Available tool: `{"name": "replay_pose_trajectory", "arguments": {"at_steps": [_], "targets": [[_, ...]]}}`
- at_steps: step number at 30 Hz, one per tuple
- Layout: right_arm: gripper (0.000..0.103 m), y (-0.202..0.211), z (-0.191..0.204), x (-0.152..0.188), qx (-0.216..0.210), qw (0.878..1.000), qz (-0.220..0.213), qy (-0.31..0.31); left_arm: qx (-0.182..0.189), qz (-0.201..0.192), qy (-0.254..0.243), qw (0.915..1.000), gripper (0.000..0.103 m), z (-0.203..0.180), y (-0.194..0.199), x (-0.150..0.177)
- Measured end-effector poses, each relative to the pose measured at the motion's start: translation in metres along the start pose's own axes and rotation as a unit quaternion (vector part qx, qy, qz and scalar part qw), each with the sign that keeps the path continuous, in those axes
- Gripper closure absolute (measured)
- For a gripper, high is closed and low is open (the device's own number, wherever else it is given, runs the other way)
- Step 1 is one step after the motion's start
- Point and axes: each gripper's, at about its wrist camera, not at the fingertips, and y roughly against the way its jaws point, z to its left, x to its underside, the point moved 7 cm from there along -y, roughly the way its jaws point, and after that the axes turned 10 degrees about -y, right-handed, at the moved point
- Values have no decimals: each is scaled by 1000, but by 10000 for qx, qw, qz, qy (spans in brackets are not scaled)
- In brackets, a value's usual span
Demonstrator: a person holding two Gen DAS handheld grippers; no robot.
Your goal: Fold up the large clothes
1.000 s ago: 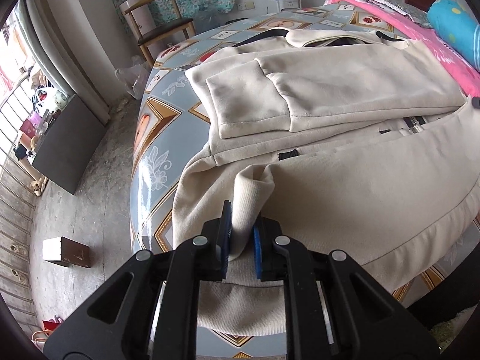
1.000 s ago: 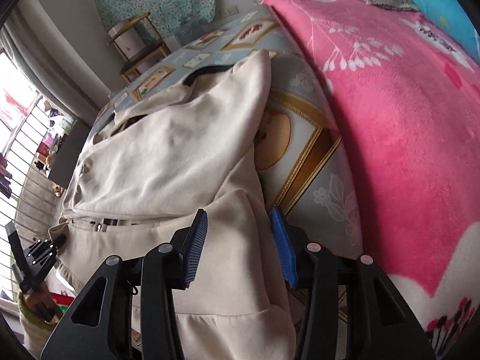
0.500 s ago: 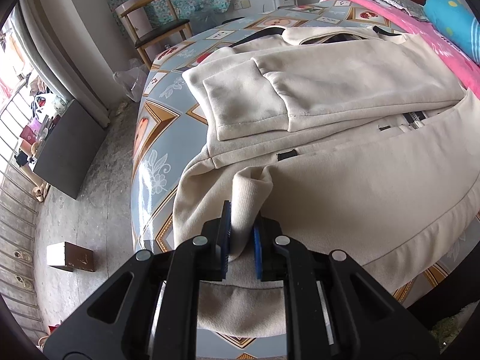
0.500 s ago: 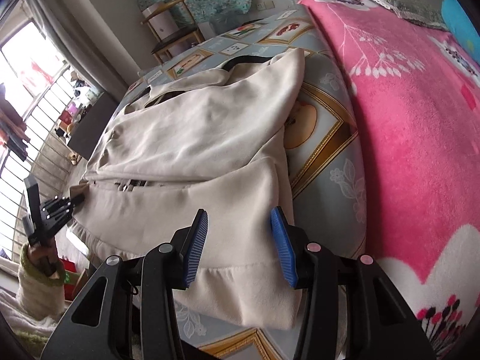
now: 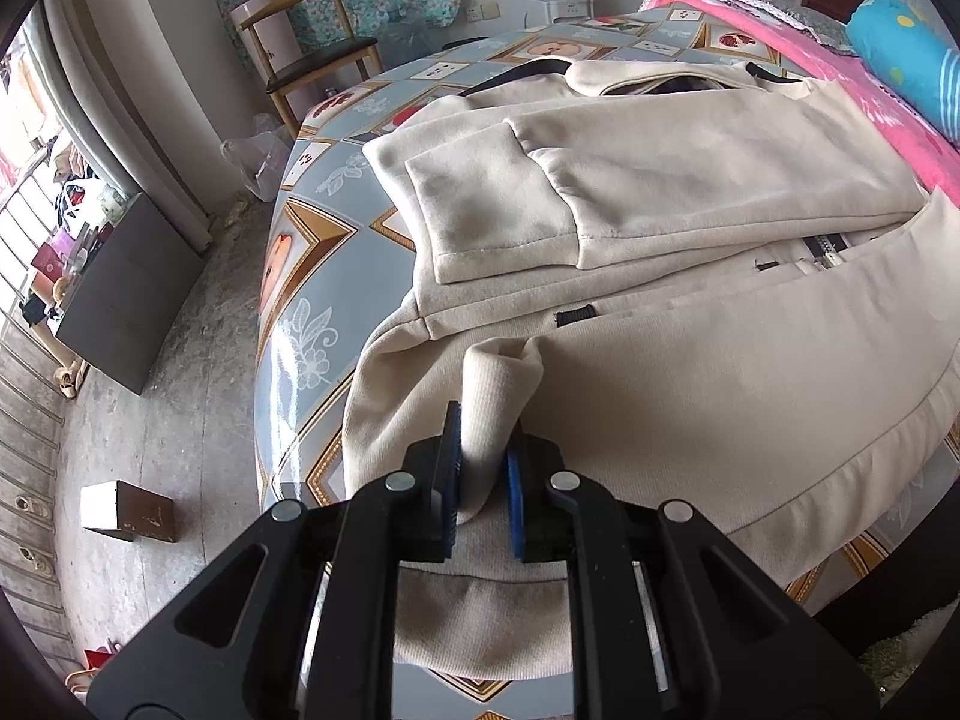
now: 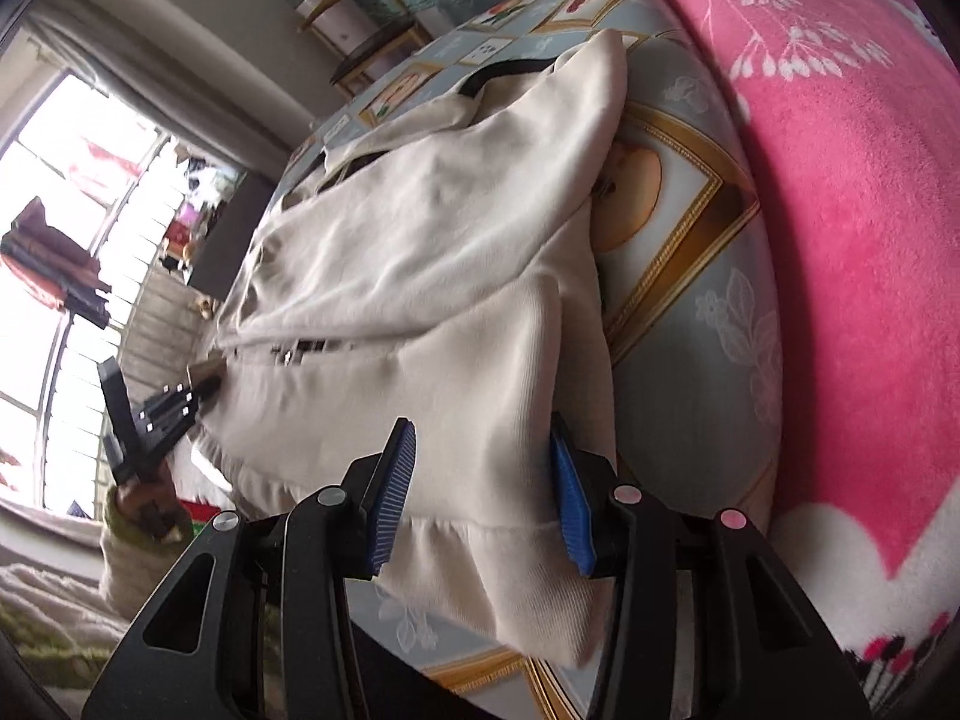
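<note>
While cream jacket [image 5: 690,396] lies on bed, left gripper [image 5: 483,483] fingers pinch hem fold; right gripper [image 6: 483,492] fingers wide; no legible writing.

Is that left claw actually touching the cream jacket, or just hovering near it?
Touching. The left wrist view shows the left claw shut on a raised fold of the cream jacket, with the cloth pressed between both blue pads.

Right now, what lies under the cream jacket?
The jacket lies on a blue patterned bedsheet, beside a pink blanket. The sheet beneath the jacket's middle is covered, so anything there is unseen.
</note>
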Motion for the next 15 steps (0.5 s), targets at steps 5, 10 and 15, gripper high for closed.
{"name": "replay_pose_trajectory", "arguments": {"at_steps": [5, 10, 15], "targets": [[66, -11, 1, -10, 124, 9998, -127, -89, -27, 2, -12, 10000, 91, 0, 0, 0], [74, -21, 2, -17, 524, 9985, -166, -6, -46, 17, 15, 10000, 91, 0, 0, -1], [82, -14, 12, -11, 1033, 9931, -327, 445, -92, 45, -13, 9999, 91, -1, 0, -2]]}}
